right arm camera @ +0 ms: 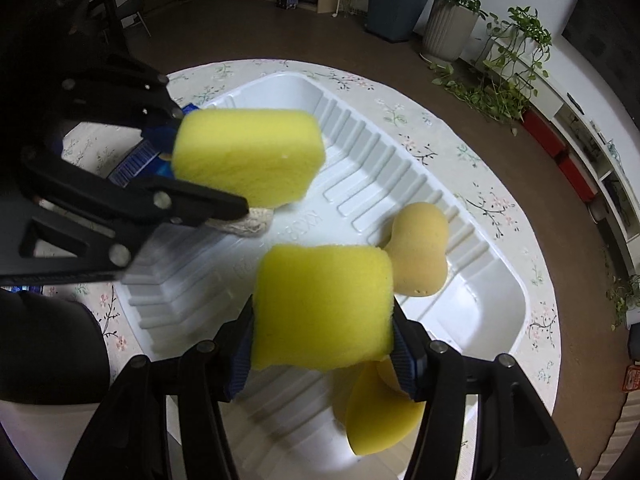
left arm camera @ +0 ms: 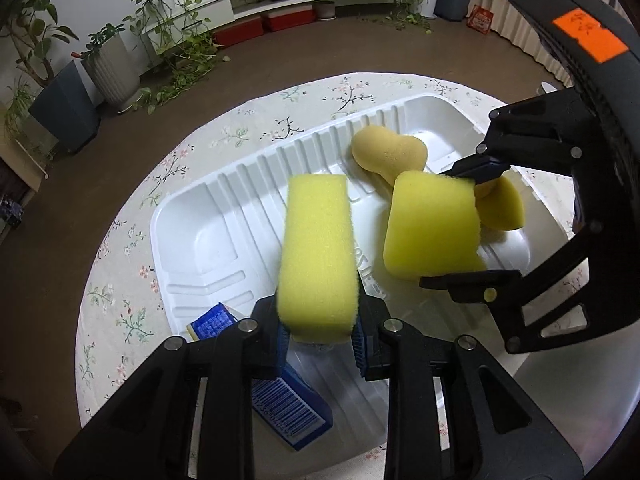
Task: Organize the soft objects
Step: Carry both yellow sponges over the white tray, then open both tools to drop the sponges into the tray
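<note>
A yellow sponge block [left arm camera: 318, 256] is pinched at its near end between the pads of the left gripper [left arm camera: 320, 334], whose jaws are nearly closed; its long axis runs straight out along the fingers, pointing down toward the white plastic tray [left arm camera: 192, 236]. A second yellow sponge [right arm camera: 322, 306] is clamped across its width by the right gripper [right arm camera: 323, 354], the jaws standing about half open on it, with its broad face turned toward the camera. Both sponges are held above the tray, which is set on a round table with a floral cloth [left arm camera: 120, 280]. A tan peanut-shaped sponge [left arm camera: 386, 152] and a darker yellow rounded sponge [right arm camera: 380, 412] lie in the tray. Embossed lettering on the tray floor cannot be read. A blue packet with a barcode [left arm camera: 288, 408] lies beneath the left gripper; its print is too small to read. An orange sticker [left arm camera: 588, 36] is seen on the right gripper's body, its mark illegible.
</note>
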A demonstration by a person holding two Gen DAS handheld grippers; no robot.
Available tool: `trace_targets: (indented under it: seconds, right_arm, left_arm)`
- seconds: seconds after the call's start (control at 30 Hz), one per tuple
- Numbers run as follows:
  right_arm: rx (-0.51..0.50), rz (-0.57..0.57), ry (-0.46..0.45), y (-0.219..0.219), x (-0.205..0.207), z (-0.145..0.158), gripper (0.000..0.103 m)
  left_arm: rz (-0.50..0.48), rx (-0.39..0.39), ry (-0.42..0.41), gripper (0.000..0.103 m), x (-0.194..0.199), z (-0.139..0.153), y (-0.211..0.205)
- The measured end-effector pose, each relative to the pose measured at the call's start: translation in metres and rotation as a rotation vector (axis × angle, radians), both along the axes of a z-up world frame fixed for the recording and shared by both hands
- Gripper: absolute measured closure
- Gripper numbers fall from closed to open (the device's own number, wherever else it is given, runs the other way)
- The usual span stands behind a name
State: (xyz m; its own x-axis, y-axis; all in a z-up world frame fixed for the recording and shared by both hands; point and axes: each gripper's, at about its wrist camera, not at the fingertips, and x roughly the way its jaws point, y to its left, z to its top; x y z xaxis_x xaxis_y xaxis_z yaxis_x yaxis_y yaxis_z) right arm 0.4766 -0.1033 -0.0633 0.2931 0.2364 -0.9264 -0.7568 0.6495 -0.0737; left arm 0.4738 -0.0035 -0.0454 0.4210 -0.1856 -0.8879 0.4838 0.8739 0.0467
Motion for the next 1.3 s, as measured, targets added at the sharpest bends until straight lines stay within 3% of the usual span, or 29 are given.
trace_targets:
  seconds: [0.03,0.1,0.2,0.83,1.0,1.07,1.13,1.3]
  right_arm:
    - [0.001,-0.005,0.0,-0.001,0.001,0.0,0.04]
    - [0.007,-0.016,0.004,-0.002,0.001,0.0,0.037]
    - [0.013,-0.031,0.001,-0.006,0.002,0.001,0.029]
    - [0.117,-0.05,-0.095,-0.037,-0.009,0.041,0.015]
    - [0.127,-0.095,-0.107,-0.049,-0.014,0.049,0.015]
    - [0.139,-0.118,-0.116,-0.057,-0.016,0.054,0.009]
    - [0.161,-0.144,-0.119,-0.067,-0.013,0.059,0.001]
    - [0.198,-0.227,-0.119,-0.095,-0.018,0.067,0.0]
  left_arm:
    - [0.007,0.0,-0.003,0.075,0.001,0.0,0.0]
    - [0.026,0.002,-0.02,0.059,0.002,0.003,0.002]
    - [0.039,-0.008,-0.037,0.045,0.001,0.008,0.007]
    - [0.065,-0.043,-0.103,0.028,-0.008,0.031,0.018]
    - [0.066,-0.049,-0.121,0.013,-0.014,0.041,0.022]
    - [0.075,-0.059,-0.14,0.01,-0.017,0.048,0.026]
    - [0.094,-0.07,-0.155,0.001,-0.02,0.053,0.032]
    - [0.155,-0.107,-0.17,0.0,-0.029,0.066,0.052]
